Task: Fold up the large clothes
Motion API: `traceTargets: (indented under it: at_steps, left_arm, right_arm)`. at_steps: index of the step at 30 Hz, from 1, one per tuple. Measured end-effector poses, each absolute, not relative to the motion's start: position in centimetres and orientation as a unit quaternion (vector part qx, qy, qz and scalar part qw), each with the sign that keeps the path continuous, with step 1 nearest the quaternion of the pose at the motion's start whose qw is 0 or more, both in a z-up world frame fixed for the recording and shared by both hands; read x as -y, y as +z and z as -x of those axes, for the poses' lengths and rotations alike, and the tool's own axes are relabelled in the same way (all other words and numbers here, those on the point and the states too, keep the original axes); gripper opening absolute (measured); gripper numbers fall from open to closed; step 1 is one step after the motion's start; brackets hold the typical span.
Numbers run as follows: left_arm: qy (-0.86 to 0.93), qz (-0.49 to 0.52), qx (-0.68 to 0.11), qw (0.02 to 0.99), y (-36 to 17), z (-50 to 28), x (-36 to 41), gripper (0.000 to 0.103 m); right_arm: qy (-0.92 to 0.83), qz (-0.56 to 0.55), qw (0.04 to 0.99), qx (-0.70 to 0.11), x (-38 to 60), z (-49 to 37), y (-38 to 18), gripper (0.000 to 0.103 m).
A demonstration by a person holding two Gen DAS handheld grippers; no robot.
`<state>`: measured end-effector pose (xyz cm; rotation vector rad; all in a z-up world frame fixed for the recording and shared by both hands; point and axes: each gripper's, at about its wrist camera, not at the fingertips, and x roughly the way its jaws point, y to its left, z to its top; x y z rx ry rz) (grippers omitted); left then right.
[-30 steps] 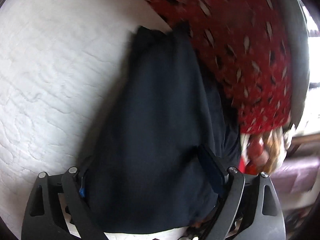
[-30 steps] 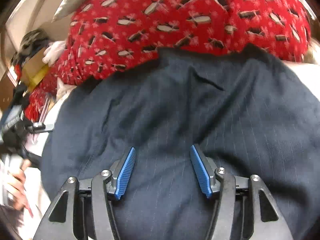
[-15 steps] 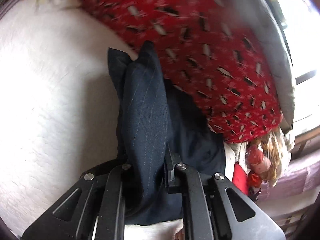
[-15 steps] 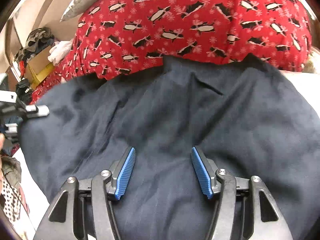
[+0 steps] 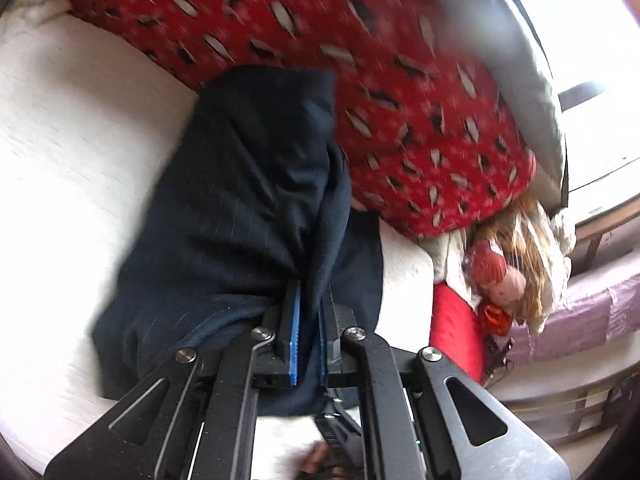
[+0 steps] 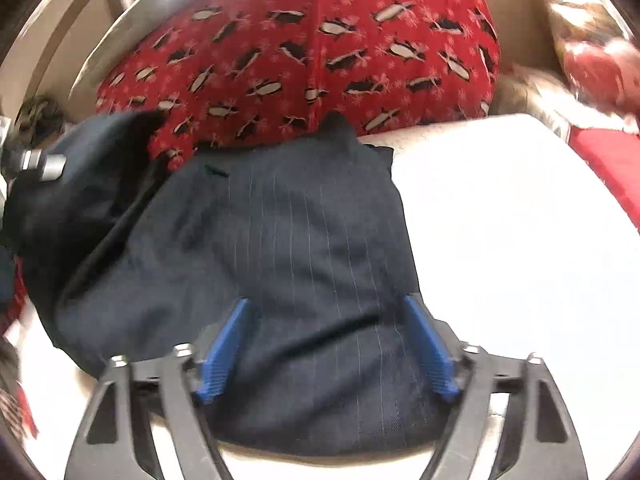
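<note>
— How does the left hand-held gripper (image 5: 307, 312) sit?
— It fills the bottom centre of its frame, black linkages fanning to the lower corners. Its blue-padded fingers (image 5: 295, 332) are drawn almost together, pinching a fold of the dark pinstriped garment (image 5: 248, 208) between them.

— And the right hand-held gripper (image 6: 328, 344)?
— Low in its frame as well, jaws spread wide. One blue pad (image 6: 224, 348) stands left of centre, the other right, with the garment lying flat between them, ungripped.
</note>
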<state>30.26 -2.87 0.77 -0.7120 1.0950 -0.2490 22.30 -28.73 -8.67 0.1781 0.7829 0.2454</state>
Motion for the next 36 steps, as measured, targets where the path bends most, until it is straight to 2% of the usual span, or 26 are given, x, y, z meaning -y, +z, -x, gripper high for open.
traceTargets:
  at_steps: [2, 7, 10, 12, 14, 17, 18, 20, 21, 22, 24, 27, 30, 36]
  left_arm:
    - [-0.122, 0.318, -0.522, 0.782, -0.1, -30.8, 5.1, 0.000]
    - [-0.105, 0.299, -0.588, 0.744, -5.3, -32.0, 9.0, 0.000]
    - [-0.113, 0.310, -0.602, 0.727, -6.5, -31.4, 8.9, 0.000]
    - [-0.133, 0.297, -0.592, 0.737, -5.1, -30.3, 8.6, 0.001]
    - [-0.152, 0.290, -0.577, 0.748, -3.1, -28.9, 8.0, 0.001]
    - [-0.181, 0.304, -0.541, 0.763, 0.6, -26.7, 5.5, 0.003]
    - [-0.179, 0.312, -0.526, 0.771, 1.7, -26.4, 4.3, 0.007]
    - [-0.153, 0.311, -0.498, 0.795, 3.3, -25.7, 1.2, 0.027]
    - [-0.121, 0.300, -0.487, 0.812, 3.6, -25.5, -0.5, 0.051]
    - [-0.076, 0.283, -0.479, 0.828, 3.5, -25.5, -2.0, 0.063]
    - [-0.012, 0.246, -0.477, 0.844, 2.4, -25.8, -3.8, 0.063]
    - [0.007, 0.232, -0.524, 0.820, -2.5, -26.3, -4.5, 0.062]
    - [-0.026, 0.266, -0.555, 0.788, -7.1, -25.9, -3.5, 0.063]
    - [-0.062, 0.303, -0.541, 0.782, -8.3, -24.6, -3.4, 0.065]
  right_arm:
    - [0.114, -0.087, 0.912, -0.385, 28.7, -22.4, -8.6, 0.087]
    - [0.119, -0.094, 0.911, -0.384, 29.0, -22.5, -8.8, 0.088]
    - [0.122, -0.103, 0.905, -0.394, 29.3, -22.7, -9.1, 0.094]
    - [0.126, -0.104, 0.904, -0.394, 29.2, -22.7, -9.1, 0.095]
    - [0.132, -0.096, 0.903, -0.397, 28.9, -22.8, -9.2, 0.103]
    - [0.133, -0.086, 0.900, -0.405, 28.5, -22.9, -9.2, 0.103]
    - [0.135, -0.086, 0.898, -0.409, 28.6, -23.0, -9.1, 0.103]
    - [0.144, -0.076, 0.891, -0.423, 28.6, -23.2, -8.7, 0.102]
    - [0.143, -0.068, 0.888, -0.431, 28.8, -23.3, -8.3, 0.100]
    - [0.130, -0.069, 0.890, -0.432, 29.2, -23.2, -7.8, 0.096]
    - [0.087, -0.102, 0.904, -0.405, 31.2, -22.3, -5.5, 0.092]
    - [0.094, -0.157, 0.918, -0.353, 32.2, -21.4, -1.8, 0.094]
    - [0.172, -0.171, 0.891, -0.383, 29.3, -23.5, -0.4, 0.098]
    - [0.227, -0.198, 0.832, -0.466, 21.5, -29.8, -2.1, 0.097]
